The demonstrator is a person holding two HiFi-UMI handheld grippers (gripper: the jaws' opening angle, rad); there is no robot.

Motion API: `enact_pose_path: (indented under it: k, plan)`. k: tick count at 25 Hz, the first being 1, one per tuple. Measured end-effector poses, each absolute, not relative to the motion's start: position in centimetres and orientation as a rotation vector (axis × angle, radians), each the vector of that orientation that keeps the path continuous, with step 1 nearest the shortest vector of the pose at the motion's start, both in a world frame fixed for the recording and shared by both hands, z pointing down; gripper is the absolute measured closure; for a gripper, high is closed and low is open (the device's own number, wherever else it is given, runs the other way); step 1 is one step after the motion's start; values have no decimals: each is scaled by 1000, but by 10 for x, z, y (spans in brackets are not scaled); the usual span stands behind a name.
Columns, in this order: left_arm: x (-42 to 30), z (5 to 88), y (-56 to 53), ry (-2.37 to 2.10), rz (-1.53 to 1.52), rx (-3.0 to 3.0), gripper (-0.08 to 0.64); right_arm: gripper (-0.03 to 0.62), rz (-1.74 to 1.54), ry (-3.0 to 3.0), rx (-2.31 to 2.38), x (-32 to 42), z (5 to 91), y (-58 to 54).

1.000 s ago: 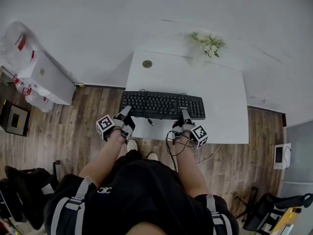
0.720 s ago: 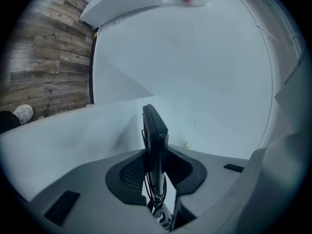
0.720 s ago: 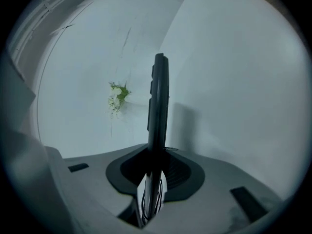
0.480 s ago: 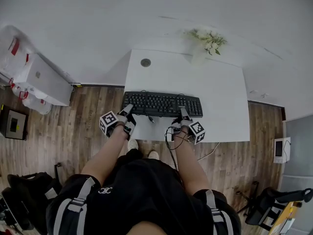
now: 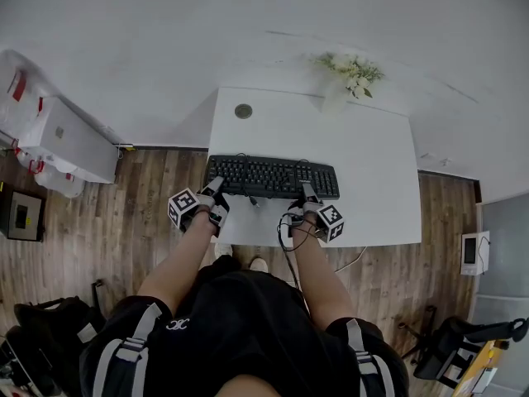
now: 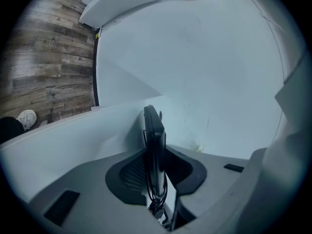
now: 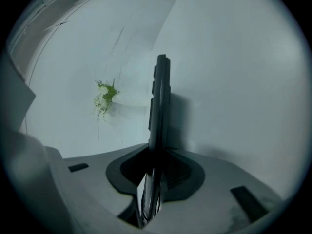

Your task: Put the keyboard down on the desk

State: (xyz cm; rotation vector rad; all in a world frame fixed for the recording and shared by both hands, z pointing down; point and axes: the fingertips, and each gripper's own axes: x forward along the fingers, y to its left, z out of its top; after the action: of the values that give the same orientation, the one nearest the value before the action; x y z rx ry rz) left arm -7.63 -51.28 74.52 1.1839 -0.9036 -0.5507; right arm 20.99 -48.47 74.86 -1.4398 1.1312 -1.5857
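Observation:
A black keyboard (image 5: 273,177) hangs level over the near half of the white desk (image 5: 364,155). My left gripper (image 5: 213,195) is shut on its near-left edge, my right gripper (image 5: 308,198) shut on its near-right edge. In the left gripper view the keyboard (image 6: 155,140) stands edge-on between the jaws, with its black cable (image 6: 157,194) bunched at the pads. The right gripper view shows the keyboard (image 7: 159,101) edge-on too, clamped between the dark pads. Whether it touches the desk I cannot tell.
A small round disc (image 5: 243,111) lies at the desk's far left. White flowers (image 5: 354,70) stand at the far edge. A cable (image 5: 289,238) loops by my right gripper. White boxes and bags (image 5: 58,143) sit on the wooden floor at left.
The keyboard and both grippers have shifted slightly away from me over the desk. Both grips stay as they were.

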Motion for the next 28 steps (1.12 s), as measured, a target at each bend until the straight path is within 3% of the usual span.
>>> enact_pose_path:
  k: [9, 22, 25, 28]
  plan:
    - [-80, 765, -512, -985, -426, 1058, 451, 477, -1721, 1008, -1600, 205, 766, -482]
    - [-87, 788, -501, -1101, -136, 951, 346, 354, -1892, 930, -1945, 208, 775, -471]
    - [-88, 789, -499, -1109, -75, 944, 334, 274, -1931, 967, -1978, 205, 773, -474]
    - [-92, 789, -496, -1128, -22, 939, 313, 247, -1946, 985, -1985, 203, 772, -471]
